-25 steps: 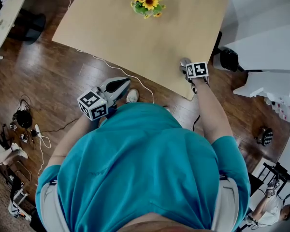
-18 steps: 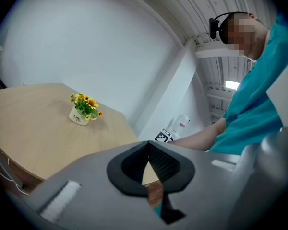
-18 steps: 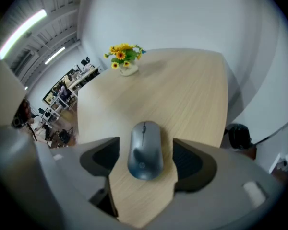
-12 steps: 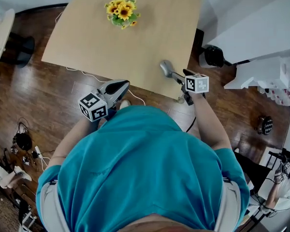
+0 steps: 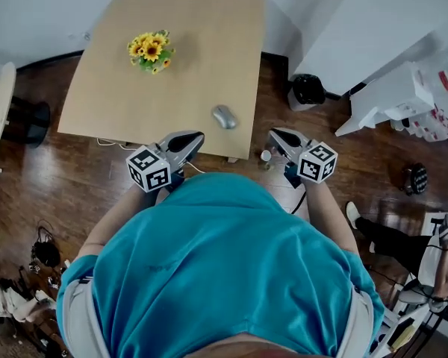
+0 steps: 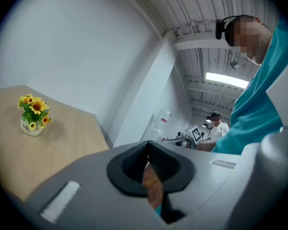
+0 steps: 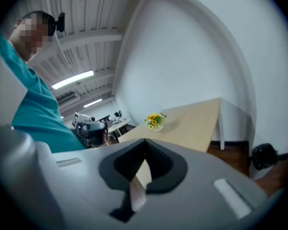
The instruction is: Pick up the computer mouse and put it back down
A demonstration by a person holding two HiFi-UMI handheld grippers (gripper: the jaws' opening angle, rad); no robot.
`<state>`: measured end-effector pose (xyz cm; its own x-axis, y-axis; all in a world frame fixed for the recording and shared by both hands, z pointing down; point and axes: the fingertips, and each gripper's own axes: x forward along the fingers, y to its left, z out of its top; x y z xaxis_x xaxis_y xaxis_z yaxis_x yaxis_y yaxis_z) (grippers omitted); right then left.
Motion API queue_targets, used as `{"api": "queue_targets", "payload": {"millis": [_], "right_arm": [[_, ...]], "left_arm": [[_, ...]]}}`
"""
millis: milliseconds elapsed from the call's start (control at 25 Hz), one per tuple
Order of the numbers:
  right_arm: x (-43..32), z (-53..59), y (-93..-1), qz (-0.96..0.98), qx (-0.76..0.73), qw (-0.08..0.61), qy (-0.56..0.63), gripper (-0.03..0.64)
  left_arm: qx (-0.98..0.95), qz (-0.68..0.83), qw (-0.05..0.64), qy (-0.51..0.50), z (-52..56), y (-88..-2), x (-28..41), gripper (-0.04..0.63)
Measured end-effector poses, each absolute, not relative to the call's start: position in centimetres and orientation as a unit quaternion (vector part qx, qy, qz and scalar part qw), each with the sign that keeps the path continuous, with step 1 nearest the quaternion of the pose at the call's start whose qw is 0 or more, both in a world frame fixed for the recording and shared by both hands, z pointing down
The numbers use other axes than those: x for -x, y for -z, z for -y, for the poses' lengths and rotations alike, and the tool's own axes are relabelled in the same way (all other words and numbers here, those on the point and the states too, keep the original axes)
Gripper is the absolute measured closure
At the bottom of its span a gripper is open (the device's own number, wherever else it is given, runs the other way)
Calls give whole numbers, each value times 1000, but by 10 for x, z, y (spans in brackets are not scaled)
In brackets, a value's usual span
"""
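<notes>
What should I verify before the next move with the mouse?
1. Mouse rests on the table, near the edge by the person: ok.
2. Right tool shut and empty: ok.
3. Left tool shut and empty: ok.
4. Both tools clear of the mouse, off the table: ok.
5. Flower pot upright, well apart from the mouse: ok.
6. Mouse undamaged: cannot tell.

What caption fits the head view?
Mouse on the table near its edge; left gripper and right gripper shut, empty.
</notes>
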<state>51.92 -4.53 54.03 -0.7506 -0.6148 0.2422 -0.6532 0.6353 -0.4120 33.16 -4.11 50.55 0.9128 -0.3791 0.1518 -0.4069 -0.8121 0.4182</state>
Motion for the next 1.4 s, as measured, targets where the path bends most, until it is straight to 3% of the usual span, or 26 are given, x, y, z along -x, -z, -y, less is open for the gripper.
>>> {"api": "queue_targets", "payload": {"millis": [160,360,920,1400], "right_arm": [[-531,24,-542,909,-325,24,-261,617],[-494,15,-558,911,-304,36,-274,617],[-200,41,-518,904,-332,15,-267,617],[-152,71,-537,914,-271,-1,-303,617]], "left_arm": [[-944,225,237,-37,32,-507,-340,591],[-940,244,238,-28,34,-510,-297,591],[-946,220,234,-47,76,-519,13,591],[-932,274,233,-38,73,-499,50,591]]}}
